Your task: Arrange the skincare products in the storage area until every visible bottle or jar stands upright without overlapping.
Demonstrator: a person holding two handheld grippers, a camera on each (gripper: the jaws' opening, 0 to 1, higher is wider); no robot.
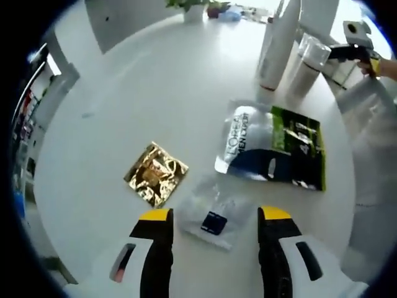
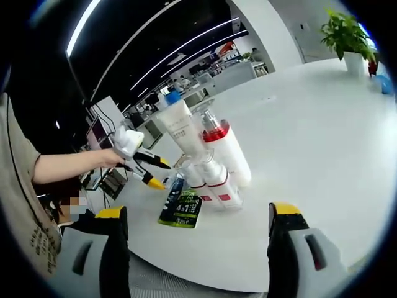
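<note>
Left gripper (image 1: pixel 214 217) jaws wide, clear sachet (image 1: pixel 214 218) lying flat right between them (nearest hand); right gripper (image 2: pixel 198 217) wide, empty, bottles (image 2: pixel 214 161) ahead.

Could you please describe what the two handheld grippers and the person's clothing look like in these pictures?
The left gripper has two black fingers with yellow tips on a white body with dark slots. The right gripper matches: black fingers, yellow tips, pale grey body. In the right gripper view the person wears a beige printed t-shirt with short sleeves.
</note>
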